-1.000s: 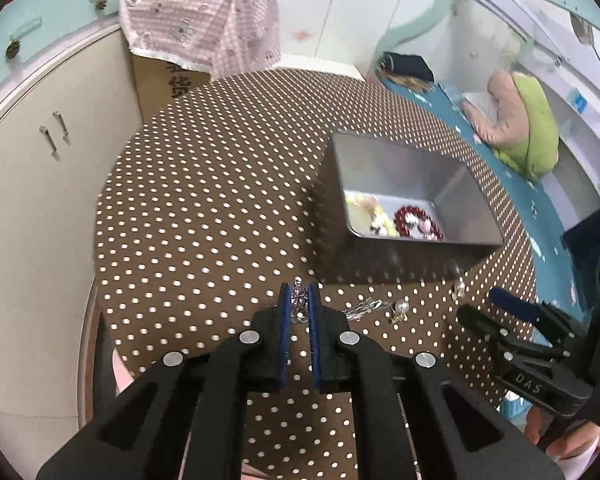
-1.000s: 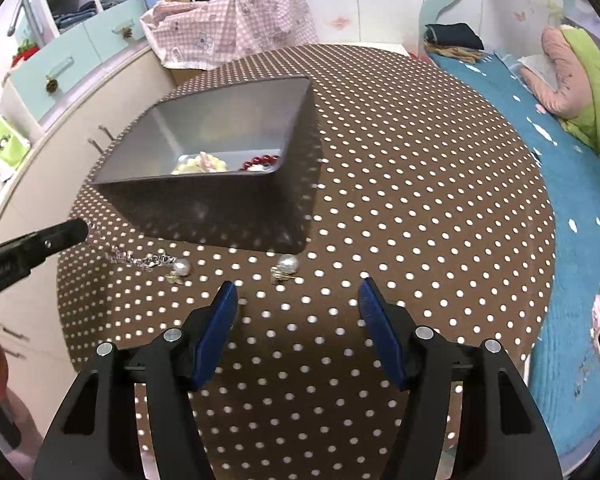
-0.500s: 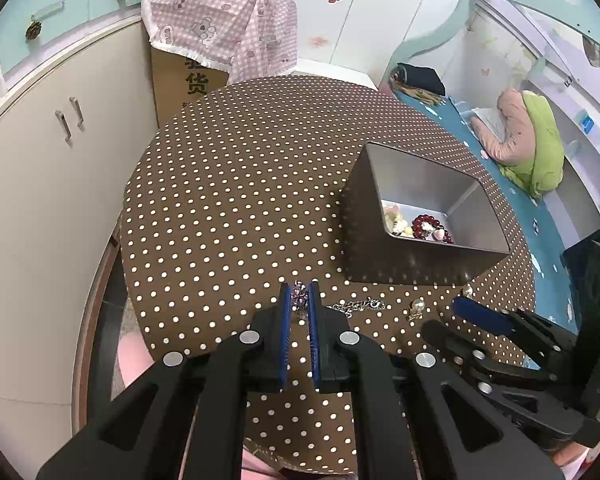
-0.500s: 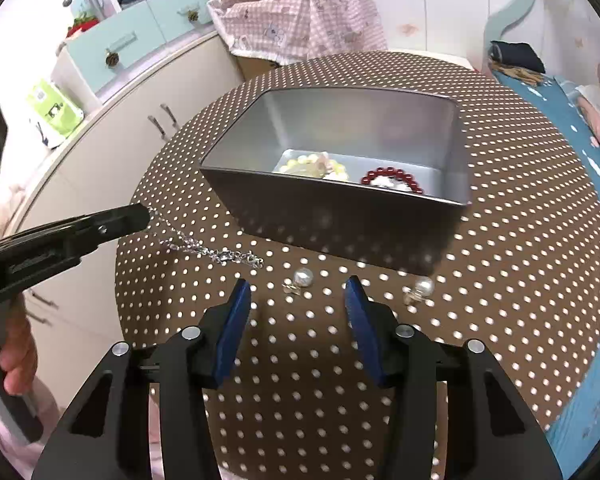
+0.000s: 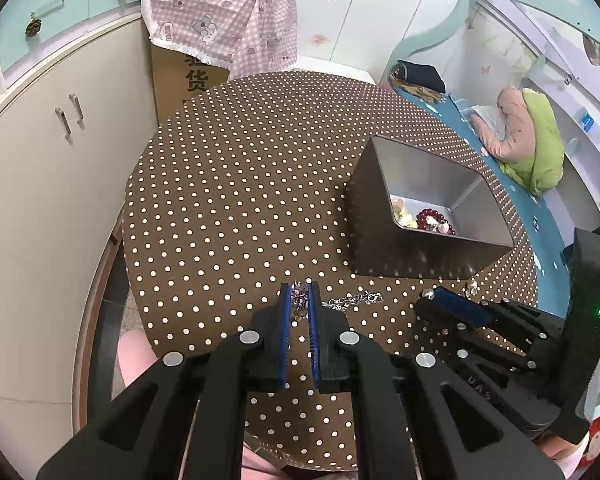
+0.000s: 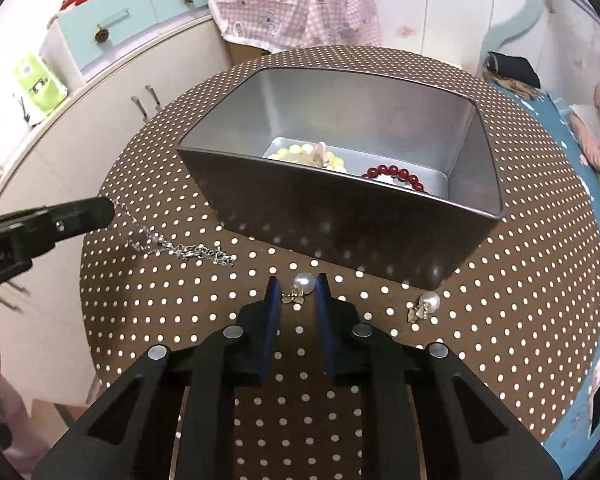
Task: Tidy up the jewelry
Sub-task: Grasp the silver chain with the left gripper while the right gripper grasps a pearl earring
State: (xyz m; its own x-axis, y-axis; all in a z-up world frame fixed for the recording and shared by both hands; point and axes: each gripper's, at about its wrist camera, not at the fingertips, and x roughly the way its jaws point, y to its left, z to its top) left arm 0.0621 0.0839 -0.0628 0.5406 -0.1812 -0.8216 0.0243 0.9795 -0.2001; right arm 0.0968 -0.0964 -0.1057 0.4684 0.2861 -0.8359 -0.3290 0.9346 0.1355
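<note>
L gripper [image 5: 299, 300]: fingers [image 5: 285, 308] pressed nearly together, pinching one end of the silver chain [image 6: 180, 246]. Same grip as 1 s ago. Rest of chain trails to the right along the brown polka-dot surface [image 5: 228, 200]; clasp end lies flat, near the front wall of the metal tin [image 6: 340, 232]. In R wrist view the L gripper enters from the left edge w/ the chain hanging from its tip [image 6: 100, 210].

R gripper [image 6: 298, 292]: fingers closing, gap now narrow vs. wide open 1 s ago. The left pearl earring [image 6: 303, 283] sits between the blue pads [image 6: 274, 300]; pearl at the tips, gold butterfly part just nearer. Cannot tell whether the pads already press on it; a thin gap seems to show each side. 1 s ago this earring lay far of the open fingers, not between them. R gripper has shifted left since then; 0.5 s ago it already straddled the earring.

Second pearl earring [image 6: 430, 302]: on the surface to the right of the R gripper, untouched, close to the tin's near-right corner.

Tin: upright on the surface, far of both earrings. Inside: yellow bead bracelet [image 6: 308, 156] on the left, red bead bracelet [image 6: 396, 176] on the right. Contents unchanged.
</note>
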